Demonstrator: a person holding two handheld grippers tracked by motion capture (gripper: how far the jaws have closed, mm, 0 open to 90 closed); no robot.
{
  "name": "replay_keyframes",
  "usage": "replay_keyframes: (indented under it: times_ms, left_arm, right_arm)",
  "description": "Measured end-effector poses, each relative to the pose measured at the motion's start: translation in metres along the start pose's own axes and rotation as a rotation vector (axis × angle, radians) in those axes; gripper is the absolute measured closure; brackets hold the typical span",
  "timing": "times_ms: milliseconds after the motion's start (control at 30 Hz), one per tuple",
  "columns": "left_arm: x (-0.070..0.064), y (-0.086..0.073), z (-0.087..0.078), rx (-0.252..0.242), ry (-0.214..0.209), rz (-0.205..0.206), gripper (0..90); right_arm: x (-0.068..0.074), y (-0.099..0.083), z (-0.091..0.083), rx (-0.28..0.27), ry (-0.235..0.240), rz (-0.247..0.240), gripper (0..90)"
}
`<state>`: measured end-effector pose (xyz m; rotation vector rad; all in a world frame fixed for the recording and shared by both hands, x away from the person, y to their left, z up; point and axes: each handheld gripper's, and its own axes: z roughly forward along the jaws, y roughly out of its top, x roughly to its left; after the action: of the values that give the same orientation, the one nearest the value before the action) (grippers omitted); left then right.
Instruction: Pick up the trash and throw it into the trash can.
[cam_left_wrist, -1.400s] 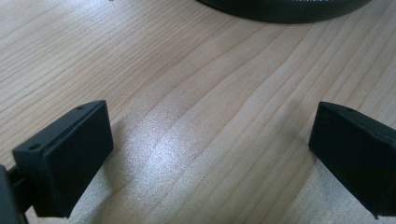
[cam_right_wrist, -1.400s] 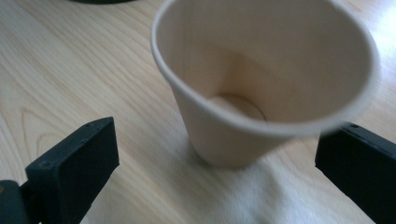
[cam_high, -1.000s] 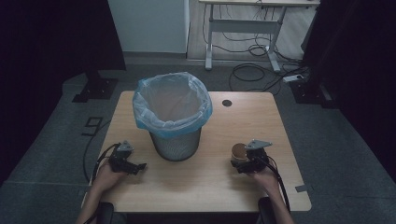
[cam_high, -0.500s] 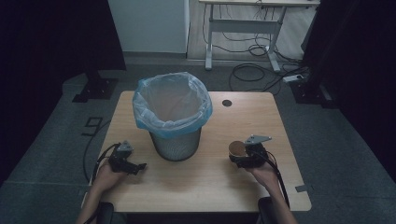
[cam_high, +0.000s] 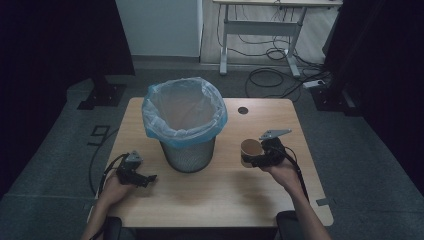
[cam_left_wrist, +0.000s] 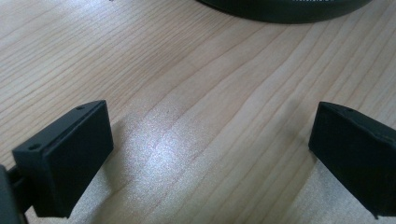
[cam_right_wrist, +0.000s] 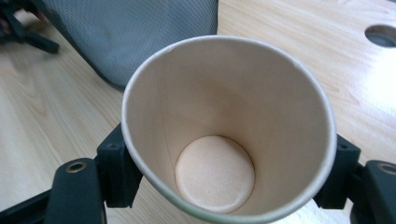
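the paper cup (cam_right_wrist: 229, 126) sits clamped between the jaws of the right hand-held gripper (cam_right_wrist: 229, 179), one jaw on each side of its wall, mouth open toward the camera and nothing inside it. in the high view the cup (cam_high: 250, 152) is held just above the bench (cam_high: 220, 200), to the right of the mesh waste bin (cam_high: 187, 155) and near it but not touching. the bin wears a blue plastic liner (cam_high: 184, 111) folded over its rim, and its mouth stands higher than the cup.

the step in hand looks like carrying the cup to the bin and dropping it in. to do it well, the squeeze should stay light, since thin paper walls buckle easily; the cup needs lifting clear above the liner's rim before moving sideways, so it does not snag the loose plastic or nudge the bin. release only once the cup is over the middle of the opening.

the left hand-held gripper (cam_high: 136, 172) rests low on the bench left of the bin, jaws spread wide over bare wood, grasping nothing.
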<state>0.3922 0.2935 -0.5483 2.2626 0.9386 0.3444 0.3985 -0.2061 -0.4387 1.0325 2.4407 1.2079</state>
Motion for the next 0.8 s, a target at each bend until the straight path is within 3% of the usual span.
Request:
replay_keyframes:
  times_ms: [500, 800]
  left_arm:
    - [0.0, 0.0, 0.0, 0.0, 0.0, 0.0, 0.0]
    - [0.0, 0.0, 0.0, 0.001, 0.0, 0.0, 0.0]
  right_arm:
    - [0.004, 0.064, -0.021, 0.004, 0.06, -0.021, 26.2]
    - [0.004, 0.09, -0.03, -0.001, 0.074, -0.015, 26.3]
